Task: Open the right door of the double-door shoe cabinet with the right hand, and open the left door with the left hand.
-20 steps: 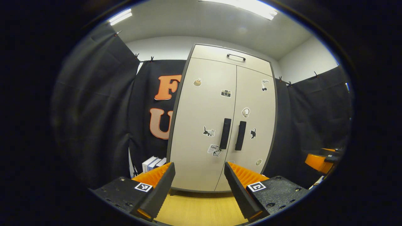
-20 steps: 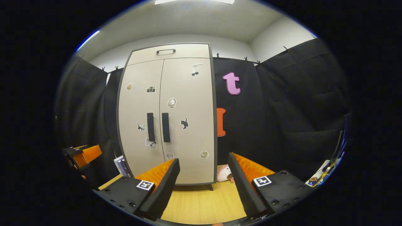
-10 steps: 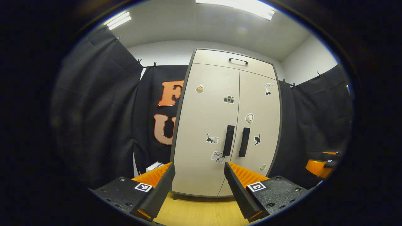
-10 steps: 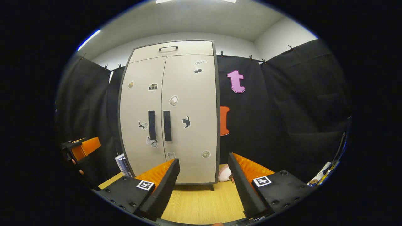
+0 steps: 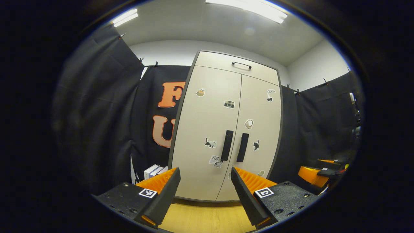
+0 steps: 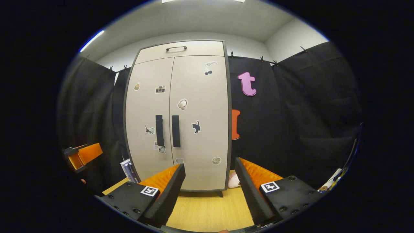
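Straight ahead, far across the floor: shoe cabinet [image 5: 223, 129], upright, long axis vertical, facing near. Two doors, both closed; two vertical handles [image 6: 167, 130] side by side. Left gripper [image 5: 205, 187] and right gripper [image 6: 210, 184] spread wide, empty.

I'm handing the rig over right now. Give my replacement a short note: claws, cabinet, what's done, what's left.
Left claw: open, holding nothing, short of the cabinet.
Right claw: open, holding nothing, also short of the cabinet.
Shoe cabinet: stands on the wooden floor; both doors shut, vertical handles side by side at the centre seam.
Done: nothing yet; neither handle touched.
Left: right claw takes the right door handle and pulls that door open; then left claw takes the left door handle and opens the left door.
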A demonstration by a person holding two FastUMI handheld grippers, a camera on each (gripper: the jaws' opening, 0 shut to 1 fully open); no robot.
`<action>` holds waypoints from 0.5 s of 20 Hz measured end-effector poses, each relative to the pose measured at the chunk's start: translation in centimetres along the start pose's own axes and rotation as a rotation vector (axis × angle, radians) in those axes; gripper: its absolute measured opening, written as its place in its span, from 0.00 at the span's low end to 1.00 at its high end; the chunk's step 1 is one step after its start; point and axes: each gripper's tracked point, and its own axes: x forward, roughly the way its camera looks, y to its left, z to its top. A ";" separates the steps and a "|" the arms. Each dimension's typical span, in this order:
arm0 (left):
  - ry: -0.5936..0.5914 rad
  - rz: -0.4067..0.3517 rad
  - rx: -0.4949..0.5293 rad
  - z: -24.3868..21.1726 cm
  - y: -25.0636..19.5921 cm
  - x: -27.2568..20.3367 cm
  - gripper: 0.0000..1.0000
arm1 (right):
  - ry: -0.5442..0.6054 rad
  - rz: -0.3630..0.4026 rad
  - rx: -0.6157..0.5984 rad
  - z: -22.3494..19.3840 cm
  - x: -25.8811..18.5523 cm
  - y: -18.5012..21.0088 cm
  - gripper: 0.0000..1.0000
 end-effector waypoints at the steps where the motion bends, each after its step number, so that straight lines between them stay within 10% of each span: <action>1: 0.008 0.005 -0.003 -0.2 0.5 -0.4 0.95 | 0.000 0.012 -0.006 0.3 0.8 0.8 0.93; 10: 0.032 0.064 0.027 -0.6 5.5 -4.8 0.95 | -0.064 0.064 -0.044 3.9 11.5 9.2 0.98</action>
